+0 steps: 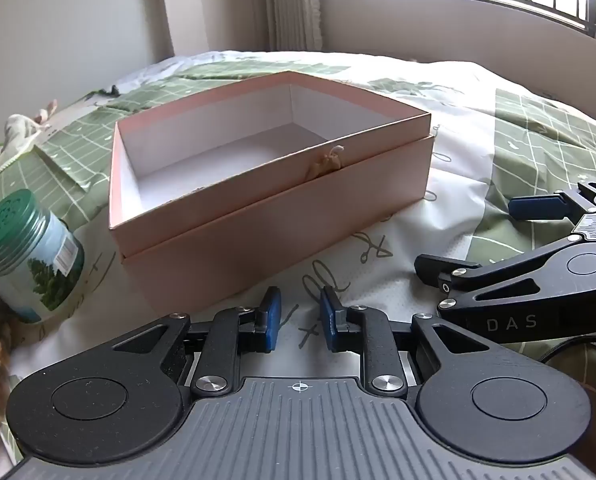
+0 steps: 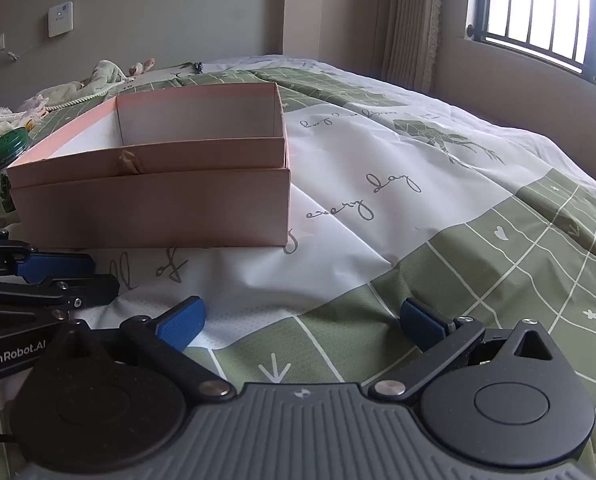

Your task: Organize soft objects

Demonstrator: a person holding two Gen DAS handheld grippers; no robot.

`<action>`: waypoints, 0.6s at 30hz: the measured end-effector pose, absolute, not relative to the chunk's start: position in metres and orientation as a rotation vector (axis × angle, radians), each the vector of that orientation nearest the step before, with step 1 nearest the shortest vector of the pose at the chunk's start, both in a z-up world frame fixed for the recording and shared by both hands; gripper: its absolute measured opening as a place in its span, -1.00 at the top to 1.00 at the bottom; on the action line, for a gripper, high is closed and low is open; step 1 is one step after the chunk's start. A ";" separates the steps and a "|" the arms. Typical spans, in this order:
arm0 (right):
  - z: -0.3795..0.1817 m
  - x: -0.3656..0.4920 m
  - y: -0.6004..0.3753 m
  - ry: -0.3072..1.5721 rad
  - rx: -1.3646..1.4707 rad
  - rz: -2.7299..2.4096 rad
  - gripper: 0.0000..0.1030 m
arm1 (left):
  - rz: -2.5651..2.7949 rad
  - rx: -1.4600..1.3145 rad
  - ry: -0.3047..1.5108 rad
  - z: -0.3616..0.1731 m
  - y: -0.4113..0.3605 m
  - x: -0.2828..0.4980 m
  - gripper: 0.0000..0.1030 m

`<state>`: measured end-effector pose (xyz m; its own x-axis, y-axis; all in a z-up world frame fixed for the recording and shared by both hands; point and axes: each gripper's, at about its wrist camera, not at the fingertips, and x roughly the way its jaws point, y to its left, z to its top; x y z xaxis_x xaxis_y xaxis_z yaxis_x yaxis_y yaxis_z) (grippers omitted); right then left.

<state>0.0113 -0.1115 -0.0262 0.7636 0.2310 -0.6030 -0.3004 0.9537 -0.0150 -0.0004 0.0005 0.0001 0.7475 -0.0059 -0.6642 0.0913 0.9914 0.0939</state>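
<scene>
"DAS" on right tongs (image 1: pixel 473 236), "GenRobot.AI" on left tongs (image 2: pixel 74 276), "every day" on bedcover (image 2: pixel 377 184)

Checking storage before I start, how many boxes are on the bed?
1: the pink box sits open on the bedspread, beside a green-lidded jar. More could be out of view.

I see a green-lidded jar (image 1: pixel 30 256) lying tilted on the quilt (image 2: pixel 477 264), a barred window (image 2: pixel 545 12) beside curtains (image 1: pixel 294 4), and a wall panel (image 2: pixel 60 19).
</scene>
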 end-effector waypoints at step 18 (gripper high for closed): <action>-0.027 0.013 -0.108 0.639 -0.116 0.267 -1.00 | -0.050 0.134 0.723 0.001 0.000 0.001 0.52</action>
